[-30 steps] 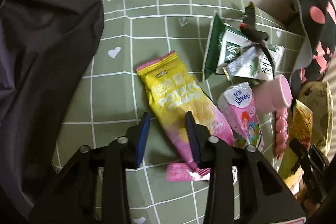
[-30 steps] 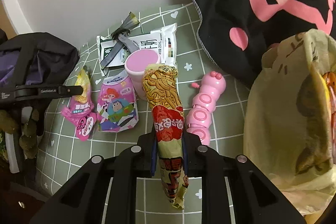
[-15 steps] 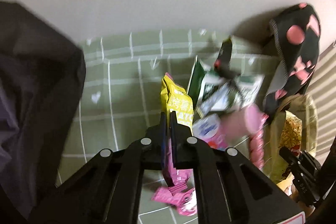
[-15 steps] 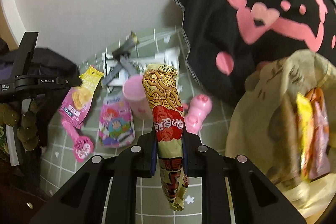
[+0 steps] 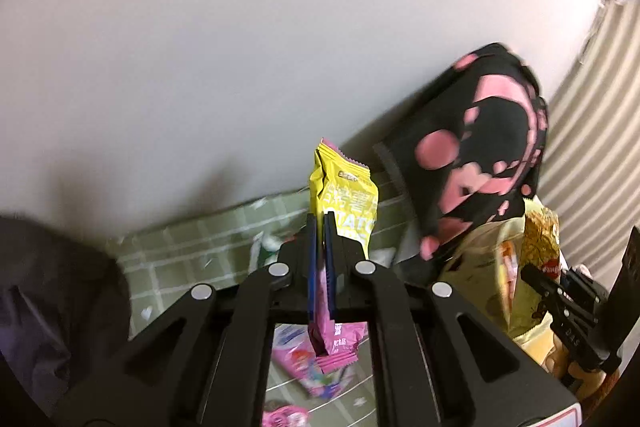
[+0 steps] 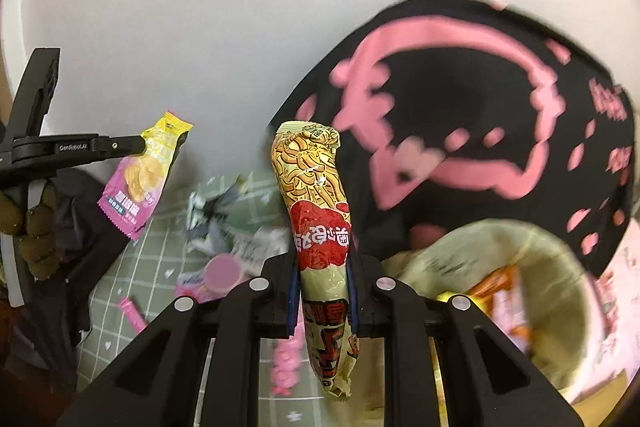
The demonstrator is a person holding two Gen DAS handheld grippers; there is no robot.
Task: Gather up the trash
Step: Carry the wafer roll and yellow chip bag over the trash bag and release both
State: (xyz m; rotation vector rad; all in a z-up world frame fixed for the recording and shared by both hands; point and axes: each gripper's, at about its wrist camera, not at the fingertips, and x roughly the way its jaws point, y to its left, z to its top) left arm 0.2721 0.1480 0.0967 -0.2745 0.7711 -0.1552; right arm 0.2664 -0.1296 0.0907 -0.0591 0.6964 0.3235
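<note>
Between the blue pads of the left gripper (image 5: pixel 320 227) a chip bag (image 5: pixel 346 203) is standing pinched tight, its yellow top with a serrated pink edge sticking up past the fingertips and its pink bottom hanging below them, clear of the cloth (image 5: pixel 188 247). From the right wrist camera the same bag (image 6: pixel 142 175) is dangling off the left gripper (image 6: pixel 136 146) at the left, yellow above, pink below with chips printed on it. Nearest in that view, the right gripper (image 6: pixel 322 263) is squeezing a noodle pack (image 6: pixel 316 195), a long upright tube with a yellow noodle pattern, a red label across the middle and a crinkled tail drooping under the jaws. Just right of it a pale bag (image 6: pixel 560 267) is gaping open with orange and yellow wrappers inside. Farther left, on the green checked cloth (image 6: pixel 160 251), a pink cup (image 6: pixel 223 271) and crumpled silver wrappers (image 6: pixel 212 223) are lying blurred. Beyond, a black pillow (image 6: pixel 460 107) with pink markings is leaning against the wall (image 6: pixel 200 7).
</note>
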